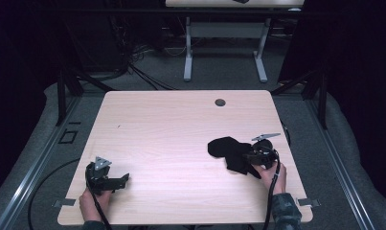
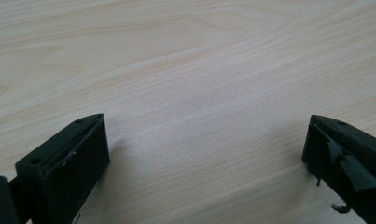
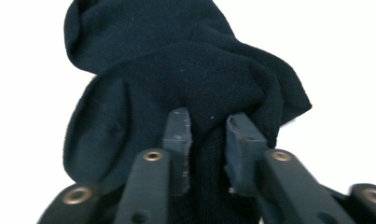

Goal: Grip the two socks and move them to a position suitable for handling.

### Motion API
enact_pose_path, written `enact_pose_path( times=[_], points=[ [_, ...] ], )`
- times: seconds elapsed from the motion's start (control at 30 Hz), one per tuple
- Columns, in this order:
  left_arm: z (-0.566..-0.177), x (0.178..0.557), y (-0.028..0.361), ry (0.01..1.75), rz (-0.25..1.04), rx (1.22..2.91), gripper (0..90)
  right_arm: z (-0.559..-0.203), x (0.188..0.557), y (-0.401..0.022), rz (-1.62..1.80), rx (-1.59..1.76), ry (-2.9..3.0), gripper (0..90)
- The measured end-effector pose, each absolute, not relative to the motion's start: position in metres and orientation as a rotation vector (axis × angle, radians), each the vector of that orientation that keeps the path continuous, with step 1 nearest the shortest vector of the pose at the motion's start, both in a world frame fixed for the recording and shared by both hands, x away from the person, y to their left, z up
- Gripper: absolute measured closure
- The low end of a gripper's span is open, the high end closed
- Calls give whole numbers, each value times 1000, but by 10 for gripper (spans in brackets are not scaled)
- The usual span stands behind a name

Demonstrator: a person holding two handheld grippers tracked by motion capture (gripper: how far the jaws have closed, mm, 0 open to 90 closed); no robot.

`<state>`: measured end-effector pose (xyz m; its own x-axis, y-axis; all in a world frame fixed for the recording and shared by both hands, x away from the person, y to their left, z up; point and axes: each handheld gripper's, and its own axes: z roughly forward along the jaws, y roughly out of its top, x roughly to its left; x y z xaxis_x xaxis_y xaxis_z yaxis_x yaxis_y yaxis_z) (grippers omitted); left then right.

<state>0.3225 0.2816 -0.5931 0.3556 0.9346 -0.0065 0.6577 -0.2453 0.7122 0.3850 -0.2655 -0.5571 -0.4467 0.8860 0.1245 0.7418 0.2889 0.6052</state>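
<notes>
Worktop [image 1: 181, 129]: one pale wooden surface, seen whole from the high view, with one dark round grommet [image 1: 220, 102] near its far edge.
Black cloth [image 1: 229, 152]: one crumpled piece, laid on the right half of the worktop; its knit weave and folds are made out in the right gripper view [image 3: 176, 70].
Right gripper [image 1: 252, 155]: its fingers [image 3: 178, 140] are drawn close together and clamped on a fold of the cloth, a pinch seen clearly in the right gripper view.
Left gripper [image 1: 124, 179]: rested near the front left corner, well apart from the cloth; its fingers [image 2: 69, 163] are held wide apart over bare wood.
Hands: two are counted, one behind each gripper.
Count: two grippers, one cloth, one worktop.
</notes>
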Motion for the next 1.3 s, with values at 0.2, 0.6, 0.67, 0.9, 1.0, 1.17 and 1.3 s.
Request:
enact_pose_path(
  times=[0.2, 0.6, 0.67, 0.9, 1.0, 1.17, 1.3],
  points=[
    [-593, 322, 282, 1378, 569, 1999, 3, -546, 378, -268, 947, 1464, 2294, 774],
    [-593, 322, 282, 1379, 569, 1995, 3, -503, 360, -269, 1057, 1377, 2261, 772],
    [-593, 322, 282, 1378, 570, 1998, 3, -498, 357, -266, 1066, 1353, 2264, 772],
    [-593, 322, 282, 1379, 569, 1994, 3, -480, 345, -244, 1137, 1245, 2325, 770],
    [-593, 322, 282, 1379, 569, 1994, 3, -476, 340, -229, 1186, 1187, 2361, 770],
    [-593, 322, 282, 1379, 569, 1994, 3, -477, 335, -208, 1186, 1121, 2428, 768],
    [-593, 322, 282, 1379, 569, 1994, 3, -483, 331, -191, 1194, 1071, 2474, 767]
  ],
)
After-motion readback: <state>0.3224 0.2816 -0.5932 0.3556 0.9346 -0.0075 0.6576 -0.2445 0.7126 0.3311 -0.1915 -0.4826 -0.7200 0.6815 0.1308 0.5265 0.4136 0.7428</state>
